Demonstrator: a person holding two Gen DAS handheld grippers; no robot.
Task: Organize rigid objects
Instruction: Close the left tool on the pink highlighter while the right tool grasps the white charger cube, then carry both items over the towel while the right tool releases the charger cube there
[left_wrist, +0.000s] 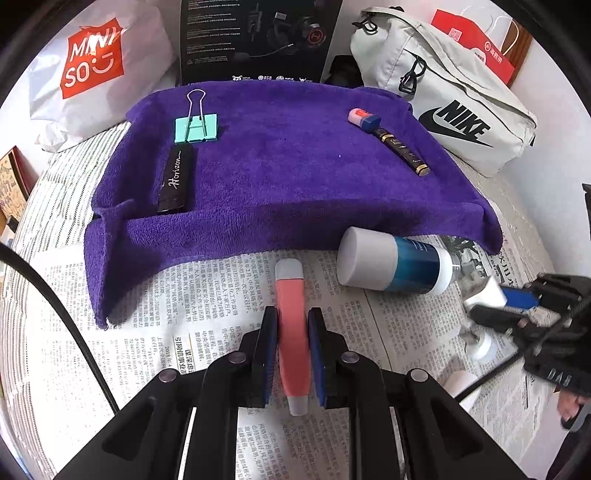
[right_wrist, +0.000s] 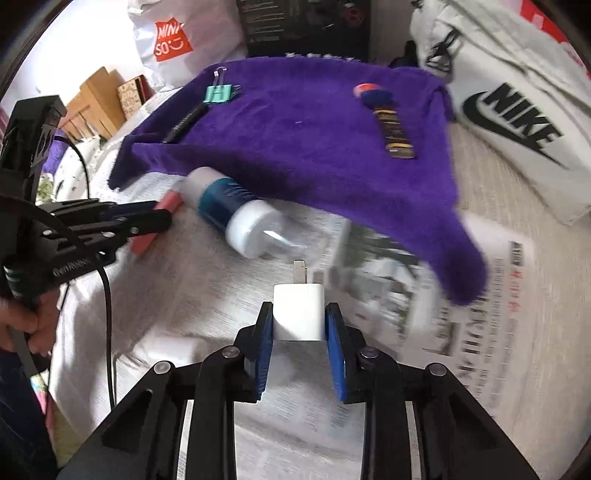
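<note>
White charger, right view only

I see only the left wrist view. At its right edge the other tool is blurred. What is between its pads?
Observer: The right tool is shut on a white charger, one pad on each side.
Operator: Which way do its metal pins point?
Observer: The pins point away from the tool, toward the lying bottle.
Operator: Is the hand that carries my tool visible?
Observer: Yes, a hand grips the handle of the left tool at the left edge of the right wrist view.
</note>
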